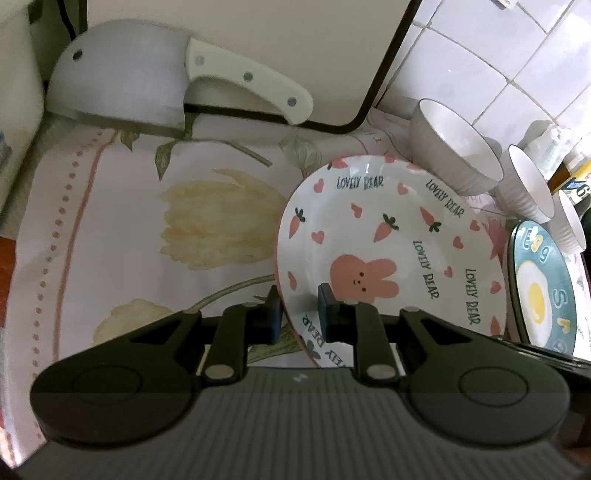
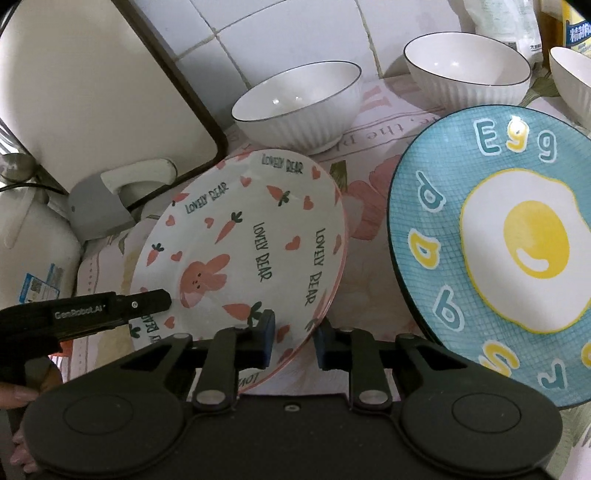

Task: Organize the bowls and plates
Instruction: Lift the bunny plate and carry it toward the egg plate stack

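Note:
A white plate with a pink bunny, carrots and "LOVELY BEAR" lettering (image 1: 388,236) (image 2: 240,236) sits tilted above the floral cloth. My left gripper (image 1: 300,314) is shut on its near left rim, one blue pad on each face. My right gripper (image 2: 295,339) is shut on the plate's near right rim. The right wrist view also shows a left-gripper finger (image 2: 147,301) lying over the plate's left edge. To the right lies a blue fried-egg plate (image 2: 498,240) (image 1: 543,288). Three white ribbed bowls (image 2: 295,107) (image 2: 465,70) (image 2: 572,77) stand behind by the tiled wall.
A cleaver with a white handle (image 1: 122,74) leans against a pale cutting board (image 1: 258,44) at the back left. A white container (image 2: 33,236) stands at the far left. Packets and bottles (image 2: 517,22) crowd the back right corner. The floral cloth (image 1: 147,221) covers the counter.

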Motion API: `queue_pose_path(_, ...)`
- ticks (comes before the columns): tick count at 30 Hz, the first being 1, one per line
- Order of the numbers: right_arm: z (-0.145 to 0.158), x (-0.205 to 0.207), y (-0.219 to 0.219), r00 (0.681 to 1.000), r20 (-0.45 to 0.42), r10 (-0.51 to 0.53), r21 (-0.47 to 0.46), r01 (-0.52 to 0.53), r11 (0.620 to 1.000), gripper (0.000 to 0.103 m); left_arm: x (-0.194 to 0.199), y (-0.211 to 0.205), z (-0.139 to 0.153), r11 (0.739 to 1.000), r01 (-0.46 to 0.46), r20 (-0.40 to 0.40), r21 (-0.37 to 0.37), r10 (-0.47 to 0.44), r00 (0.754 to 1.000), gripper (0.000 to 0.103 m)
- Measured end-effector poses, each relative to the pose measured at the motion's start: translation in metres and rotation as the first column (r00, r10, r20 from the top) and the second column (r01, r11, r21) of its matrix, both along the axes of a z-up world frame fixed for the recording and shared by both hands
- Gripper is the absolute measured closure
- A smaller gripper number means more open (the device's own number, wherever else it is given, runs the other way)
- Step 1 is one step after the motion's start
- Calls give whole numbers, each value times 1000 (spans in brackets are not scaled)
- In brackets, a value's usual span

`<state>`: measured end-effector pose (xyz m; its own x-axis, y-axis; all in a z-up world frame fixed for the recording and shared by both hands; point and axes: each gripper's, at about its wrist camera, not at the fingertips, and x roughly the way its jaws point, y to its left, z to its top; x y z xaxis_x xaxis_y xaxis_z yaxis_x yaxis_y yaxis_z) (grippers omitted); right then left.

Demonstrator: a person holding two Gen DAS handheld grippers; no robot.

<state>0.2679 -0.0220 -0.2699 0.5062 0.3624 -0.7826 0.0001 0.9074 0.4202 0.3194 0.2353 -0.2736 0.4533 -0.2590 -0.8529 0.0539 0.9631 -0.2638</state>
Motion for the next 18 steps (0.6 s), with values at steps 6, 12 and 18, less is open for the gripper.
queue_pose_path(6, 22, -5, -1, 999, -3, 44, 12, -44, 999, 77, -20, -6, 27, 997, 20, 68, 80, -26, 997, 86)
queue_pose_path(12, 39, -20, -2, 996, 6, 88, 17, -88, 996, 77, -50, -5, 49, 996, -3, 80, 87, -4, 997, 86)
queue_pose_path(18, 59, -44, -5, 994, 18, 105, 33, -105, 994, 77, -74, -5, 71, 996, -16, 72, 86, 10, 997, 86)
